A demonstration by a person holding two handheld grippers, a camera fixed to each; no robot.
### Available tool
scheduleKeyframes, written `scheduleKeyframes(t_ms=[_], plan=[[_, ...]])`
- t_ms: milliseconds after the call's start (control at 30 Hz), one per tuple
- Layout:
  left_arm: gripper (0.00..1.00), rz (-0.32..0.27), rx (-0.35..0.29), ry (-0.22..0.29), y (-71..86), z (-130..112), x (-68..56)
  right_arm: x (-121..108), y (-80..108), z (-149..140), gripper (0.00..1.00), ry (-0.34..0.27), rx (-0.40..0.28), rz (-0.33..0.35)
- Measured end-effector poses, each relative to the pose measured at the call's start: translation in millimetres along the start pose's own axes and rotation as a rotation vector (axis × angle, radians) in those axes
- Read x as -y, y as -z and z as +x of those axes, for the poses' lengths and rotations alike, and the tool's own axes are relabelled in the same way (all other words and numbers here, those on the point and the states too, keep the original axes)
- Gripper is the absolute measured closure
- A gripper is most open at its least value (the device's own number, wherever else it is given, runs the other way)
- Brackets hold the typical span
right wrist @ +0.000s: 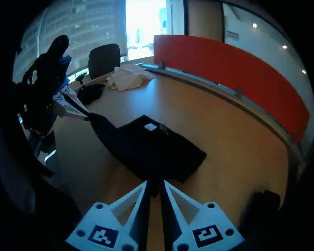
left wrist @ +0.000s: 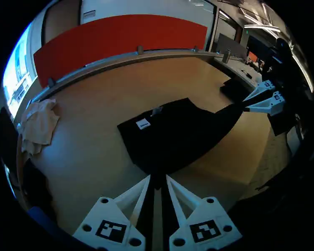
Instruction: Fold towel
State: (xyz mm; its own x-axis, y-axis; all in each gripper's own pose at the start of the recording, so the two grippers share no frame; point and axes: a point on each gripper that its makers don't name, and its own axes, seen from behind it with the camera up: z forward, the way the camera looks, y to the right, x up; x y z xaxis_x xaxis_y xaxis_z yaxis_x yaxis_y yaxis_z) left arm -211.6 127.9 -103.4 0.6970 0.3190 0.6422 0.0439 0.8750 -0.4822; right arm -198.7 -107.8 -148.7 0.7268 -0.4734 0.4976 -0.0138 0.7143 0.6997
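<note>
— What is the biggest thing we have in front of us?
— We see a broad wooden tabletop (left wrist: 94, 142) with a curved edge. A long red panel (left wrist: 115, 37) stands upright along its far side.

— And where do we find the towel?
— The towel (left wrist: 178, 134) is black and sits near the middle of the tabletop. Most of it lies flat on the wood. Two of its corners are drawn outward, one toward each of our hands, so the cloth runs out in two dark points.

— What else do we see around it?
— In the right gripper view a dark chair (right wrist: 103, 58) stands past the far end of the tabletop. A crumpled pale cloth (right wrist: 127, 77) lies on the wood in front of it, well apart from the towel.

— How do our tongs stand?
— Our left tongs (left wrist: 158, 179) are closed, with both fingers pinching one corner and dark cloth running back between them. Our right tongs (right wrist: 155, 183) pinch the other corner the same way. Each view also shows the other tongs off to one side, with the towel pulled to a point at their tips.

— What is the smallest thing?
— A small white tag (left wrist: 143, 124) lies on top of the towel, near its far edge.
</note>
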Motion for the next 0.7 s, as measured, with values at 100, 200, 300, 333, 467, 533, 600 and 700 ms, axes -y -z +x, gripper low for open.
scheduleKeyframes(t_ms=[100, 200, 300, 333, 467, 533, 600, 700], plan=[[0.90, 0.001, 0.001, 0.001, -0.4, 0, -0.2, -1, -0.4, 0, 0.86, 0.002, 0.002, 0.001], [0.90, 0.002, 0.001, 0.004, -1.1, 1, 0.5, -3, -1.4, 1, 0.86, 0.006, 0.003, 0.000], [0.90, 0.007, 0.001, 0.006, -3.7, 3, 2.6, -6, -3.9, 4, 0.86, 0.009, 0.003, -0.002], [0.90, 0.009, 0.001, 0.006, -5.2, 4, 3.9, -7, -5.2, 5, 0.86, 0.010, 0.003, -0.003], [0.90, 0.024, -0.005, 0.002, -12.7, 11, 11.0, -15, -11.6, 8, 0.86, 0.016, 0.006, -0.009], [0.90, 0.032, -0.008, 0.003, -17.9, 16, 15.3, -20, -15.7, 10, 0.86, 0.018, 0.009, -0.013], [0.90, 0.039, -0.009, 0.006, -23.6, 21, 19.4, -25, -20.1, 12, 0.86, 0.021, 0.011, -0.017], [0.90, 0.044, -0.009, 0.010, -32.7, 27, 25.0, -33, -26.9, 16, 0.86, 0.024, 0.012, -0.023]])
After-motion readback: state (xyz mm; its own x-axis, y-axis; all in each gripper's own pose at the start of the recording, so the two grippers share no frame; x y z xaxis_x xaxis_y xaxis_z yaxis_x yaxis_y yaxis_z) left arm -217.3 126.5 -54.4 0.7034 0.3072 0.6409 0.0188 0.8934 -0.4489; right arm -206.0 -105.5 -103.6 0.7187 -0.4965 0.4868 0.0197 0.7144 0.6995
